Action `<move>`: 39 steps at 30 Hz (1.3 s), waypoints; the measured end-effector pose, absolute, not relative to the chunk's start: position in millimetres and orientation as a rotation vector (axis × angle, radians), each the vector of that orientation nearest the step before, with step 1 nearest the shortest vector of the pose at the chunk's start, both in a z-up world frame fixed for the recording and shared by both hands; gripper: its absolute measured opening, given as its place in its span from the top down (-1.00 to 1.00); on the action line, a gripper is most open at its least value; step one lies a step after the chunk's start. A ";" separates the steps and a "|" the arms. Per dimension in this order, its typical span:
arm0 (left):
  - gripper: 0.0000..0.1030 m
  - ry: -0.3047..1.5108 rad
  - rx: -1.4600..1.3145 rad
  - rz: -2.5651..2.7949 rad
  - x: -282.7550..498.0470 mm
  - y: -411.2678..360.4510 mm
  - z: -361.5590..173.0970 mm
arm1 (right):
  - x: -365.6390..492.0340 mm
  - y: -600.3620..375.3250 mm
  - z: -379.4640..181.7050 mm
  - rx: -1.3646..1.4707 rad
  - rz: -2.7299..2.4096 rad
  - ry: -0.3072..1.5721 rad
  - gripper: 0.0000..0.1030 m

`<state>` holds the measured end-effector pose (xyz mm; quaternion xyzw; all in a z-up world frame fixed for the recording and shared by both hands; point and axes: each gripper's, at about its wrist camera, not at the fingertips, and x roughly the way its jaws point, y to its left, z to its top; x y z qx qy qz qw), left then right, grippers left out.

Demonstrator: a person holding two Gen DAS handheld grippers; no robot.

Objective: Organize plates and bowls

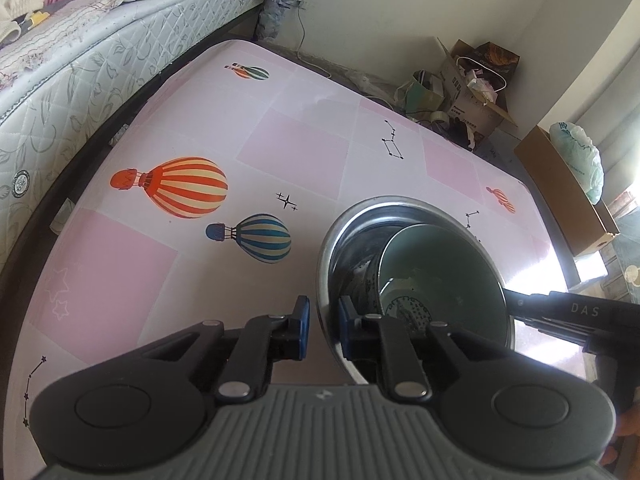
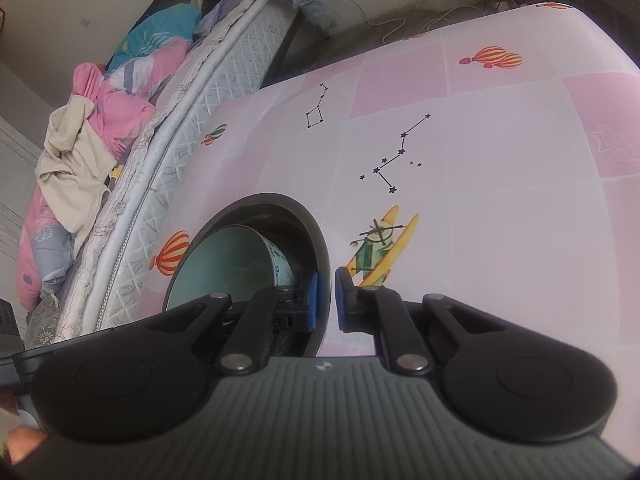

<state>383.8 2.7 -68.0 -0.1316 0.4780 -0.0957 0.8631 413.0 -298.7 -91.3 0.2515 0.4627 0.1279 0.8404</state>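
Note:
A steel bowl [image 1: 340,232] holds a smaller pale green ceramic bowl [image 1: 436,264] with dark print on its outside. Both are lifted and tilted above the pink table. My left gripper [image 1: 323,322] straddles the steel bowl's near rim, one blue pad outside and one inside, with a small gap still showing. My right gripper [image 2: 325,300] pinches the opposite rim of the steel bowl [image 2: 316,232] between its blue pads, with the green bowl [image 2: 224,264] inside to the left. The right gripper's arm [image 1: 568,316] shows at the right of the left wrist view.
The table [image 1: 304,136] has a pink checked cloth with balloon and star prints. A mattress [image 1: 92,60] with piled bedding runs along its left side. Cardboard boxes [image 1: 476,96] and bags stand on the floor beyond the far edge.

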 end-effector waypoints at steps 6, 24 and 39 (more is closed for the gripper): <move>0.77 0.987 -0.273 -0.193 383.4 -0.6 -70.3 | 414.7 -290.0 -91.6 0.491 0.260 0.970 0.88; 0.76 0.955 -0.314 -0.144 374.5 12.2 -53.2 | 412.1 -276.0 -81.0 0.470 0.286 0.963 0.87; 0.76 0.901 -0.332 -0.156 356.6 13.9 -15.1 | 400.2 -274.9 -37.1 0.454 0.287 0.918 0.87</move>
